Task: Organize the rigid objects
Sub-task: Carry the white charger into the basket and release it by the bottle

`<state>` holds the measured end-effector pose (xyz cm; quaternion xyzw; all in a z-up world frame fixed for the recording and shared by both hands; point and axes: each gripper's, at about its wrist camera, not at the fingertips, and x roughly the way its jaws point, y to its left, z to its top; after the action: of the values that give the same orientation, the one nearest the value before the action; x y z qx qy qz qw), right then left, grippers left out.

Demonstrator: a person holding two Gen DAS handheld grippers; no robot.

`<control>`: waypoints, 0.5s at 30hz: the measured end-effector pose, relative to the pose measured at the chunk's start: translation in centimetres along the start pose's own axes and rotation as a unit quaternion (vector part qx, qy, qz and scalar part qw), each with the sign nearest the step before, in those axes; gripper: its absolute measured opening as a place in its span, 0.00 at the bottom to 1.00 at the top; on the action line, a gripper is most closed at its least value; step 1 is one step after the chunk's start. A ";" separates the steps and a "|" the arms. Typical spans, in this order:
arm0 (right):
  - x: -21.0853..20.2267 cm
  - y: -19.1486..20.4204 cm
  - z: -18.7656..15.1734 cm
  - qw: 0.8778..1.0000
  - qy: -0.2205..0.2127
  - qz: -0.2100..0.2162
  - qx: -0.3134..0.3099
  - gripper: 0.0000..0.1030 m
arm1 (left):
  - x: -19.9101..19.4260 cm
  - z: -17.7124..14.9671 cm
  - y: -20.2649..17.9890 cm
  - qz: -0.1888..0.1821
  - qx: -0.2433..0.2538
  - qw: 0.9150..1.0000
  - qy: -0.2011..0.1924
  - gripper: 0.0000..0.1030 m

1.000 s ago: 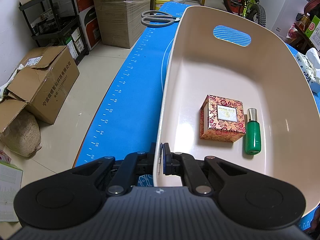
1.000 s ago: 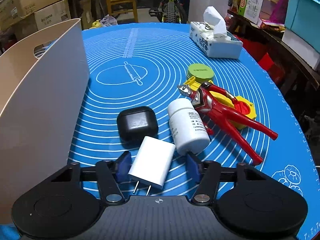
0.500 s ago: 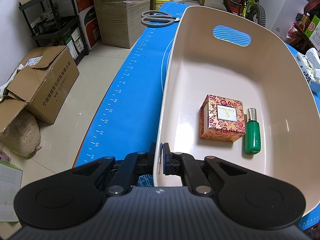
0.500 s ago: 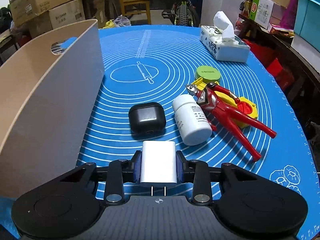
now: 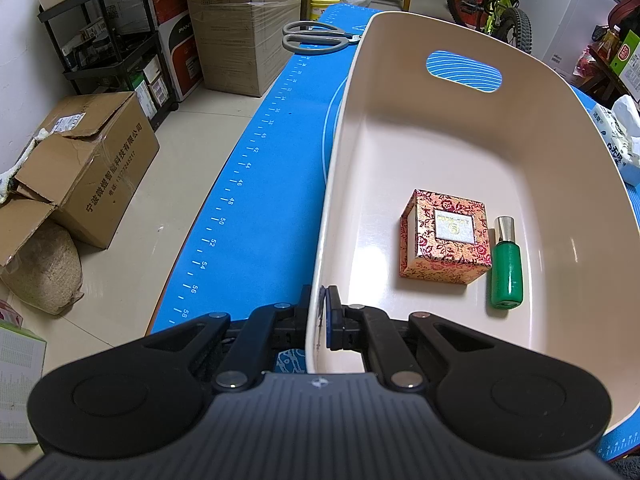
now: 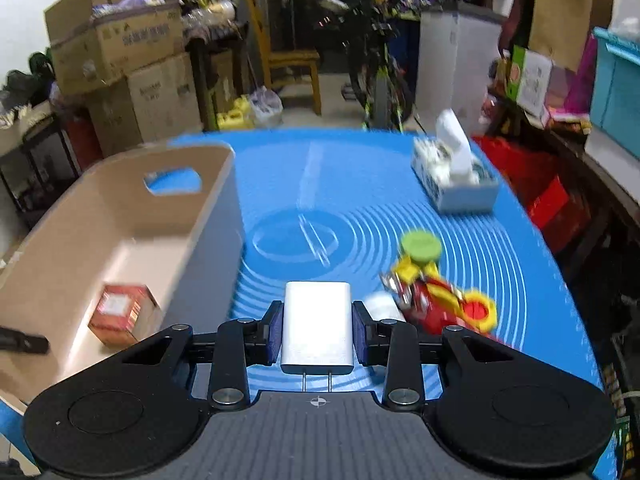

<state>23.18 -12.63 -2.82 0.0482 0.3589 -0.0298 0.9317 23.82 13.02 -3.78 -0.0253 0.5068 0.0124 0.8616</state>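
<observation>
Right hand-held gripper [image 6: 317, 330] clamps white charger [image 6: 317, 326] — prongs toward camera.

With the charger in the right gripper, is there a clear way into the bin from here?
Probably yes. The right gripper, shut on the white charger, is above the mat; the beige bin is open-topped, holding only a patterned box and green bottle.

One bin [image 5: 472, 128]; one patterned box [image 5: 444, 240], one green bottle [image 5: 506, 268]; one charger [image 6: 317, 328]; one scissors [image 5: 312, 38]
</observation>
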 end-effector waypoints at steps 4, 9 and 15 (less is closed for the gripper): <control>-1.2 1.3 1.9 0.999 -0.028 0.017 -0.008 0.41 | 0.0 0.1 0.2 -0.002 -0.001 1.000 0.000 0.07; -1.3 3.5 3.7 0.998 -0.045 0.041 -0.027 0.41 | 0.0 0.1 0.2 -0.001 -0.001 1.000 0.000 0.07; -0.6 6.7 4.6 0.995 -0.049 0.068 -0.061 0.41 | 0.0 0.1 0.2 -0.001 0.000 1.000 0.000 0.07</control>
<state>26.43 -6.44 1.44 0.0139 0.3099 0.0537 0.9492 23.85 13.22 -3.71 -0.0260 0.5071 0.0118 0.8614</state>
